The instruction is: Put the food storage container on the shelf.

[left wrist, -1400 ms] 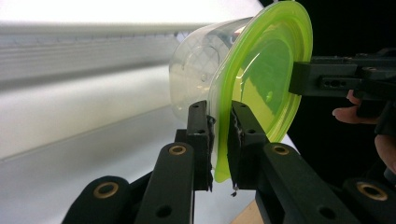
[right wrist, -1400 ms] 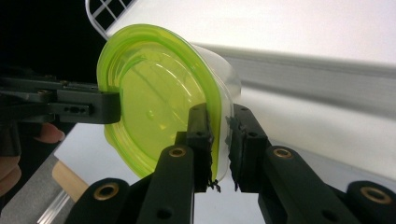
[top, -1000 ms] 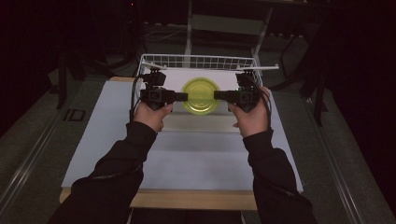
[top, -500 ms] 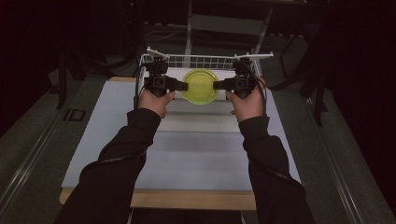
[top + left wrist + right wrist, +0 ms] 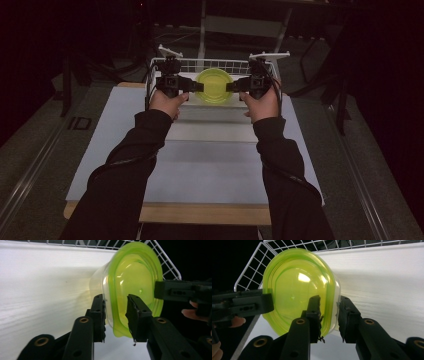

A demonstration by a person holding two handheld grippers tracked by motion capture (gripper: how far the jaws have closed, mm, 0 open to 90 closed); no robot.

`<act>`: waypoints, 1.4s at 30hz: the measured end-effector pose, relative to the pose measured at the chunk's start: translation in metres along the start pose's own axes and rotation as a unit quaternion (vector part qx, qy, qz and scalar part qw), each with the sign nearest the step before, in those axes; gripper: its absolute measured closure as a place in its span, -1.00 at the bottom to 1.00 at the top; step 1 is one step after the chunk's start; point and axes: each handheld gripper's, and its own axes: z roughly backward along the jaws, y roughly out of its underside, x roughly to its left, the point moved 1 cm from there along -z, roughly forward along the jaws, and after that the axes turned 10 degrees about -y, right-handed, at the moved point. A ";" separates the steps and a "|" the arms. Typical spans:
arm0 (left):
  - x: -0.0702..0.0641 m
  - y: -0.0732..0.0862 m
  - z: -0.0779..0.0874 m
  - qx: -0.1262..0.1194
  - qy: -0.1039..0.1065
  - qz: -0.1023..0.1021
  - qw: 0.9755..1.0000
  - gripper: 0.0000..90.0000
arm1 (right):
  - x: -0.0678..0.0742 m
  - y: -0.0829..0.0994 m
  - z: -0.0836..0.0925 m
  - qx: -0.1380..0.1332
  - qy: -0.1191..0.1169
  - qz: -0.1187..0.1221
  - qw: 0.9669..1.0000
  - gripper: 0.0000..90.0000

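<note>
Dark room all round, and a white mat (image 5: 200,165) covers the bench (image 5: 200,214), with a white wire basket (image 5: 220,64) at its far end. Up there, held between both hands, is the green tub (image 5: 214,85) with its green lid on, lifted off the mat right in front of the basket. Left tongs (image 5: 198,86) come in from the left and right tongs (image 5: 230,86) from the right, facing each other across the tub. From the left gripper view, the left tongs (image 5: 115,312) are clamped narrow on the tub (image 5: 132,287), one jaw on the lid face, the other on the clear wall behind the rim, while the right tongs (image 5: 160,289) reach in at the far edge. Right gripper view, same story mirrored: right tongs (image 5: 329,315) pinch the tub (image 5: 294,292) at its rim, the left tongs (image 5: 268,305) bite the opposite side, basket (image 5: 252,267) wires behind. Tub tipped on its side in both gripper views, lid face turned toward the dark
</note>
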 end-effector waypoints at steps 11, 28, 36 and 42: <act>0.006 -0.005 -0.009 -0.018 -0.013 -0.027 0.999 0.10 | 0.002 -0.013 -0.011 0.002 0.023 0.018 1.000 0.09; 0.025 0.017 0.031 -0.085 0.033 -0.038 0.995 -0.48 | 0.025 0.022 0.007 0.001 -0.020 0.100 0.995 0.28; 0.031 0.065 0.044 -0.146 0.051 -0.081 0.985 -0.97 | 0.020 0.047 -0.008 0.011 -0.021 0.102 0.994 0.99; 0.044 0.130 0.033 -0.137 0.061 -0.087 0.985 -0.97 | 0.017 0.048 -0.027 0.014 -0.024 0.099 0.995 0.99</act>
